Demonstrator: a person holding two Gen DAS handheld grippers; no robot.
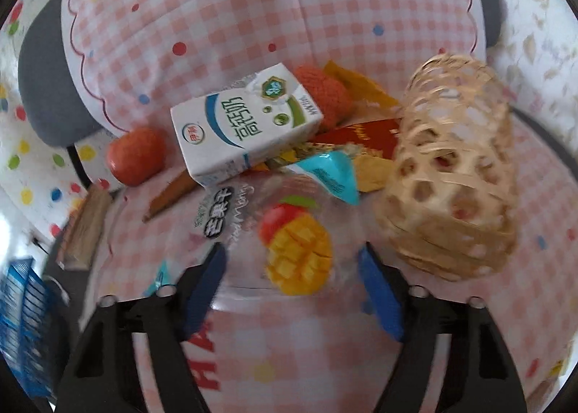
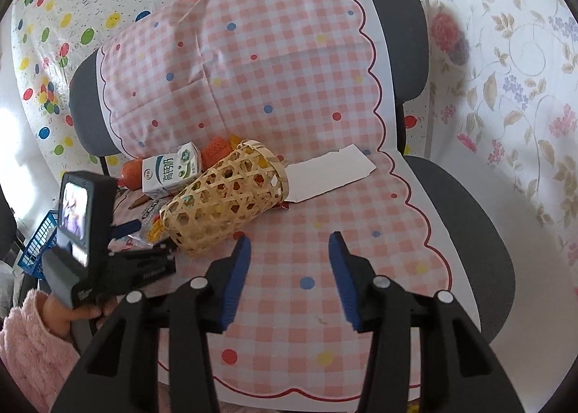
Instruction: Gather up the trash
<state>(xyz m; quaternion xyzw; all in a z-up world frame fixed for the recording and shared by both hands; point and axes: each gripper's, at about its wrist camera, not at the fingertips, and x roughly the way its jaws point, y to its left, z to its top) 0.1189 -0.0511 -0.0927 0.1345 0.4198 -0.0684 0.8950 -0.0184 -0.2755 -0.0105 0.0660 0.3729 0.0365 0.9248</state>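
On a chair seat covered with pink checked cloth (image 2: 307,261) lies a pile of trash: a white milk carton (image 1: 242,127) (image 2: 169,171), a clear dried-mango bag (image 1: 289,243), a teal wrapper (image 1: 332,174), red and yellow wrappers (image 1: 361,134). A woven bamboo basket (image 1: 451,174) (image 2: 227,203) lies on its side next to them. My left gripper (image 1: 292,261) is open, its blue pads either side of the mango bag. My right gripper (image 2: 289,250) is open and empty over bare cloth, right of the basket.
Two red-orange fruits (image 1: 137,156) (image 1: 321,91) lie by the carton. A white paper sheet (image 2: 328,171) lies behind the basket. A blue crate (image 2: 39,243) stands left of the chair. The chair backrest (image 2: 253,62) rises behind the pile.
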